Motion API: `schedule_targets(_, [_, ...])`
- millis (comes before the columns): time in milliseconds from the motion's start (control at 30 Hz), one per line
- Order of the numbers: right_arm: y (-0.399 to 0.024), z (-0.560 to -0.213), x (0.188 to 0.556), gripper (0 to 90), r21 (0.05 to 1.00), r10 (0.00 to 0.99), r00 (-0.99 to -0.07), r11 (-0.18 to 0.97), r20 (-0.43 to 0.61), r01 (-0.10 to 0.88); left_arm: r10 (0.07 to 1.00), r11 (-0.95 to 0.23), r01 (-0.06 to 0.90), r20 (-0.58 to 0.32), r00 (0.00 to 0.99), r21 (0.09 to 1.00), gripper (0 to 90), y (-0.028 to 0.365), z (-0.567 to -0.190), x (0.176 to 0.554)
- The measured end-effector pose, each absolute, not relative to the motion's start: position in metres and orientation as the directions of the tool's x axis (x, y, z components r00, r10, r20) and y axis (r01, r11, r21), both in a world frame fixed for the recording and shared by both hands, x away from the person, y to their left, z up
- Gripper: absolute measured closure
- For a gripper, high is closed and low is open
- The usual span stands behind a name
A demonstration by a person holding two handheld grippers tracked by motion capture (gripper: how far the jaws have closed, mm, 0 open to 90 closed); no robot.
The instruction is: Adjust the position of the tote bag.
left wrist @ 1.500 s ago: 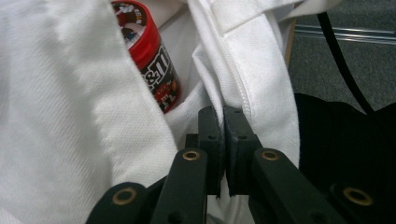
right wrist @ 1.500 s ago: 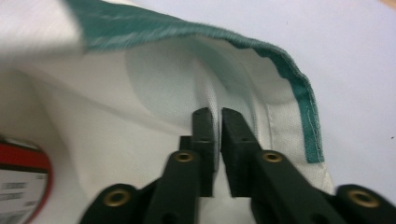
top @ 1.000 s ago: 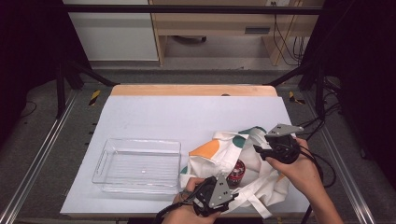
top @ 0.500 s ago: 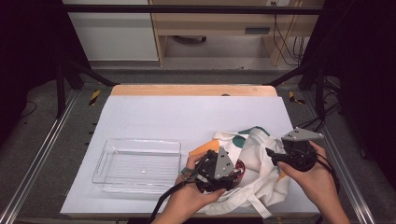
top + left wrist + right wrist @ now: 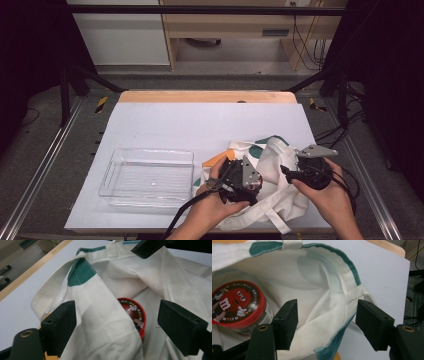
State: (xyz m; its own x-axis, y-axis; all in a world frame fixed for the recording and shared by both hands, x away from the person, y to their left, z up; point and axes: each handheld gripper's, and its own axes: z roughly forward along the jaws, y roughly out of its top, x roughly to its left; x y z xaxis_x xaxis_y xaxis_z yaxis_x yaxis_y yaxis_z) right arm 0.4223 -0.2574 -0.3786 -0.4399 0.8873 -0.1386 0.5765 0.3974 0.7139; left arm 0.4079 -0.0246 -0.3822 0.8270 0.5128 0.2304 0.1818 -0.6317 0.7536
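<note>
A white cloth tote bag [image 5: 272, 155] with green and orange patches lies crumpled at the table's front right. Inside it lies a candy jar with a red lid [image 5: 132, 311], also seen in the right gripper view [image 5: 234, 305]. My left gripper [image 5: 245, 181] sits over the bag's left part. Its jaws have just been opening and stand wide [image 5: 116, 315], with a fold of the bag [image 5: 100, 322] loose between them. My right gripper [image 5: 287, 172] is at the bag's right side. It is open [image 5: 327, 310], and the bag's green-edged rim [image 5: 342, 297] passes between its jaws unpressed.
A clear plastic tray [image 5: 150, 151] stands empty on the white tabletop [image 5: 200, 125] left of the bag. Beyond the table's wooden far edge [image 5: 205, 96] lies the floor with cables and a cabinet. The person's hands come in from the front edge.
The left gripper moved from the table's front edge up onto the bag and its jaws spread. The right gripper shifted a little to the right and toward the front.
</note>
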Motion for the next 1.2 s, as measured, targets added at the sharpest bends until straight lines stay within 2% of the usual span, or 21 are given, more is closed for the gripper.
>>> schedule_targets(167, [-0.259,-0.384,0.422,36.9,0.713,0.892,-0.432,0.389,-0.134,0.583,0.52,-0.648,0.2,0.236,0.821,0.735,18.7,-0.027,-0.385,0.417])
schedule_targets(333, [-0.261,-0.391,0.422,37.7,0.697,0.892,-0.432,0.395,-0.134,0.599,0.515,-0.667,0.2,0.249,0.82,0.718,26.9,-0.027,-0.386,0.418])
schedule_targets(767, [-0.279,-0.394,0.404,47.0,0.7,0.907,-0.409,0.356,-0.1,0.619,0.564,-0.646,0.256,0.223,0.795,0.72,38.4,0.002,-0.372,0.43])
schedule_targets(967, [-0.282,-0.395,0.399,58.1,0.701,0.906,-0.413,0.355,-0.094,0.619,0.573,-0.643,0.285,0.2,0.795,0.711,49.6,0.012,-0.368,0.433])
schedule_targets(1033, [-0.282,-0.395,0.398,64.7,0.706,0.905,-0.415,0.355,-0.094,0.613,0.575,-0.643,0.287,0.2,0.794,0.71,54.2,0.016,-0.367,0.434])
schedule_targets(1200, [-0.285,-0.395,0.395,77.9,0.7,0.904,-0.414,0.366,-0.11,0.613,0.586,-0.647,0.303,0.202,0.785,0.7,57.5,0.027,-0.363,0.439])
